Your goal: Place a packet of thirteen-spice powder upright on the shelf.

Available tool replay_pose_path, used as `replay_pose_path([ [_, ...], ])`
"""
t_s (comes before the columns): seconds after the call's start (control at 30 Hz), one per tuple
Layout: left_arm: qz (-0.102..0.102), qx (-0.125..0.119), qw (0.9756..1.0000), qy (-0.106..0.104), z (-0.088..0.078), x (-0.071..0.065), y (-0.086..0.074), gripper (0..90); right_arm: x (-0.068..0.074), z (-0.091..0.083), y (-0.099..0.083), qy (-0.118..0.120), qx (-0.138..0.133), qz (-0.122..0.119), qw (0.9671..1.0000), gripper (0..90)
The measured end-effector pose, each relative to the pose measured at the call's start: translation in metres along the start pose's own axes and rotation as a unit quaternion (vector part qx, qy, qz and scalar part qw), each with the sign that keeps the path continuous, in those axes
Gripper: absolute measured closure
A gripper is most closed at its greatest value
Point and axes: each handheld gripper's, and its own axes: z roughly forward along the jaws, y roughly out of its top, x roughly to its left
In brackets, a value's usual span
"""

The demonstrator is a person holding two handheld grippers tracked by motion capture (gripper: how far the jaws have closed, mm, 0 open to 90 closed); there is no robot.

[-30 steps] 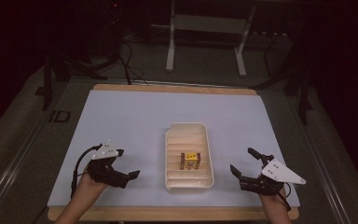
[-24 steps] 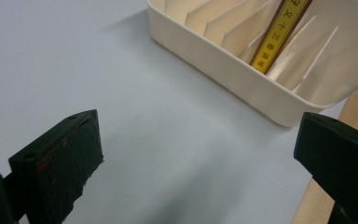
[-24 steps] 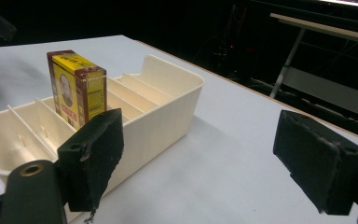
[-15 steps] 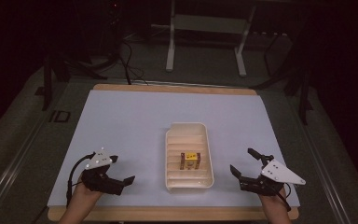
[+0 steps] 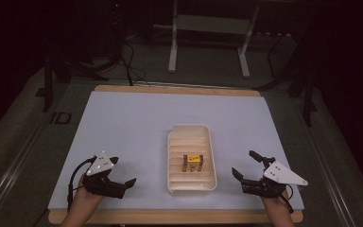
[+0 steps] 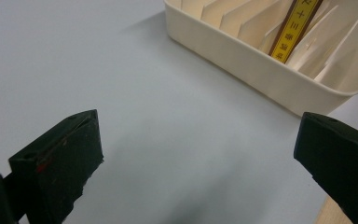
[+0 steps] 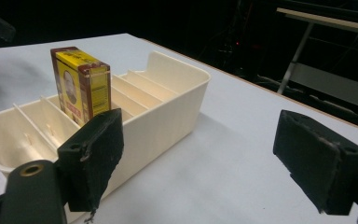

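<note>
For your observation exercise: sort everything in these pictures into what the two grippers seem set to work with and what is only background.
Likely in play: slotted tray; yellow box standing in it; left gripper and right gripper, both open.

Background: table; metal stand; floor cables.

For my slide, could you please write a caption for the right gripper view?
Open right gripper beside a cream divided tray holding one upright yellow box.

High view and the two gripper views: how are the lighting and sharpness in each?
High view: pale blue table mat evenly lit, surroundings nearly black, small yellow and brown box soft. Left gripper view: black jaws blurred, cream slotted tray sharp, faint shadow beside it. Right gripper view: box sharp, background dark.
</note>
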Motion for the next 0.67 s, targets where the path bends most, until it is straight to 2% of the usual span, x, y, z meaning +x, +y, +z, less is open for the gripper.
replay_pose_path([
  [0.4, -0.006, 0.002, 1.0, -0.004, 0.0018, 0.0021, -0.0018, 1.4, -0.0014, -0.0007, 0.0, -0.012, -0.001, 0.0, 0.9999, 16.1],
  [0.67, -0.011, -0.011, 0.9999, -0.006, 0.0002, 0.0016, -0.001, 1.4, -0.0017, -0.0011, 0.0003, -0.016, -0.002, -0.004, 0.9999, 16.1],
])
